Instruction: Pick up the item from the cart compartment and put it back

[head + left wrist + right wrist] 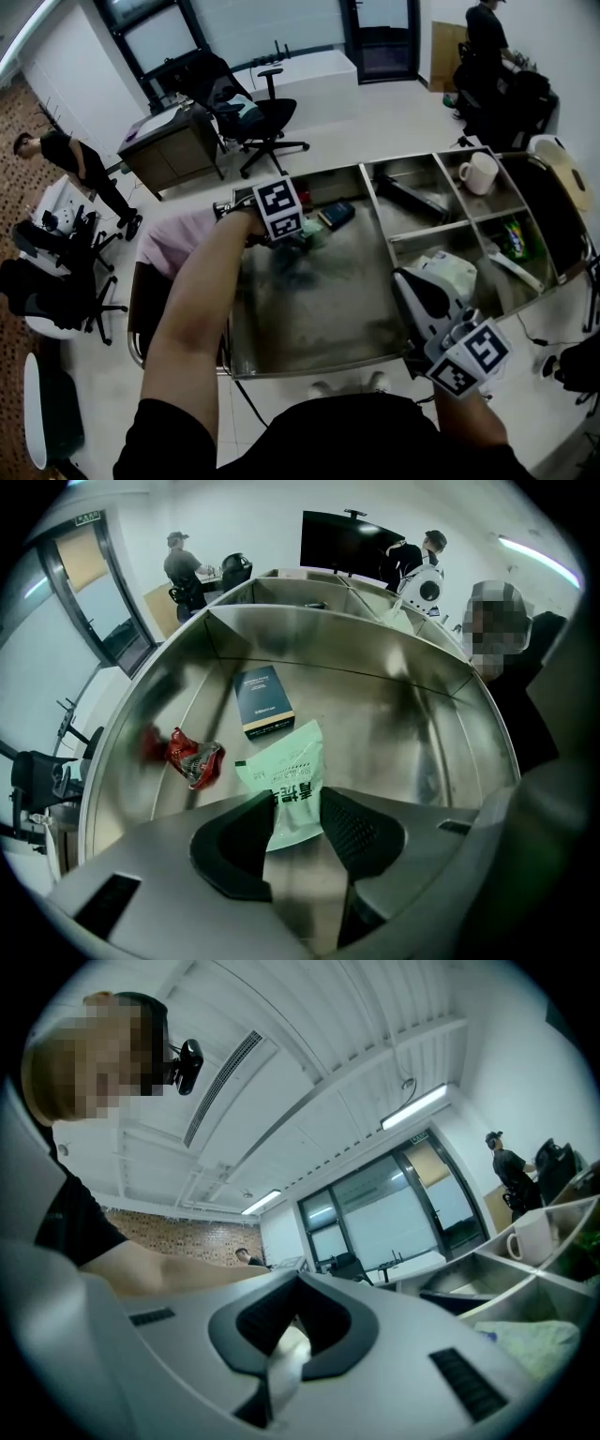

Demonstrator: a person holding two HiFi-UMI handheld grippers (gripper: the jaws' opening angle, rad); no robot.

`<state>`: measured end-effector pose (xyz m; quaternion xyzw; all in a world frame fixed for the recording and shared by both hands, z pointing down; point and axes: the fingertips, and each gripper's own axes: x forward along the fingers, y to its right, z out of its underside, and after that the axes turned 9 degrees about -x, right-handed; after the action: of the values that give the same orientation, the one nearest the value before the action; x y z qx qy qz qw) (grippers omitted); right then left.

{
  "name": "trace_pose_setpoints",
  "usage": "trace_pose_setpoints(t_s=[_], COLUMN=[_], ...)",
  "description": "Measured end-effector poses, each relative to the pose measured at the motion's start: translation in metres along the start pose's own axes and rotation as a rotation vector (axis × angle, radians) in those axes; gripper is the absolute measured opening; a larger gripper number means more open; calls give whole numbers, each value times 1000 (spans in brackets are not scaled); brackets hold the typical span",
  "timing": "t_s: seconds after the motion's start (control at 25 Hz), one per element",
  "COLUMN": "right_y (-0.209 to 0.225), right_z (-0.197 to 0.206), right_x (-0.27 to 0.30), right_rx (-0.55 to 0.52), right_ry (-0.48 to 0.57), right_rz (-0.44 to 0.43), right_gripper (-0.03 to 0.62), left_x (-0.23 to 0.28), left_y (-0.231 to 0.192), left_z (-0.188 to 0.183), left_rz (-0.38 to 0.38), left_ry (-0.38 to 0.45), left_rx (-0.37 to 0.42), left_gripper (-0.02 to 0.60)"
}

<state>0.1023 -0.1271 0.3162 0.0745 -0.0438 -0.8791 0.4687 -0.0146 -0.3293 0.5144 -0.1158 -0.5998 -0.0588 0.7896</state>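
through the left gripper view i saw the left gripper (pixel 292 829) aimed steeply down into the large compartment of the stainless steel cart (pixel 328 314). its two dark fingers (pixel 361 832) were closed in against the two long edges of a pale green plastic packet (pixel 286 775) printed with dark characters. the packet's near end sat in the gap between them and its far end spread out beyond the fingertips over the steel floor. i could not tell whether it rested on that floor or hung just above it. just beyond the packet lay a dark rectangular box (pixel 262 700), flat on the compartment floor. to the packet's left, apart from it, lay a crumpled red wrapper (pixel 192 757). in the head view the right gripper (pixel 291 1335) hung level at the cart's near right corner, well apart from the left one. its fingers were drawn close together, and a pale strip (pixel 286 1358) that i could not identify seemed pinched in the narrow gap. a white mug (pixel 478 172) stood upright in the far right small compartment. beyond the cart stood a black office chair (pixel 262 117), and a person (pixel 70 159) in dark clothes stood off to the left.
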Motion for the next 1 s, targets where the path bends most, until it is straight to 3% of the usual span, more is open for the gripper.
trace_pose_setpoints(t_s=[0.48, 0.72, 1.0], right_y=[-26, -35, -45], right_z=[-2, -3, -2], right_x=[4, 9, 15], right_rx=[-15, -15, -18], right_ry=[6, 6, 8], right_rz=[-51, -78, -111], right_gripper=[20, 20, 20], left_x=[-44, -98, -141], left_y=[14, 17, 60], left_z=[-2, -14, -4], left_rz=[-65, -225, -302], left_ry=[114, 342, 578], left_rx=[3, -48, -86], left_gripper=[147, 147, 147])
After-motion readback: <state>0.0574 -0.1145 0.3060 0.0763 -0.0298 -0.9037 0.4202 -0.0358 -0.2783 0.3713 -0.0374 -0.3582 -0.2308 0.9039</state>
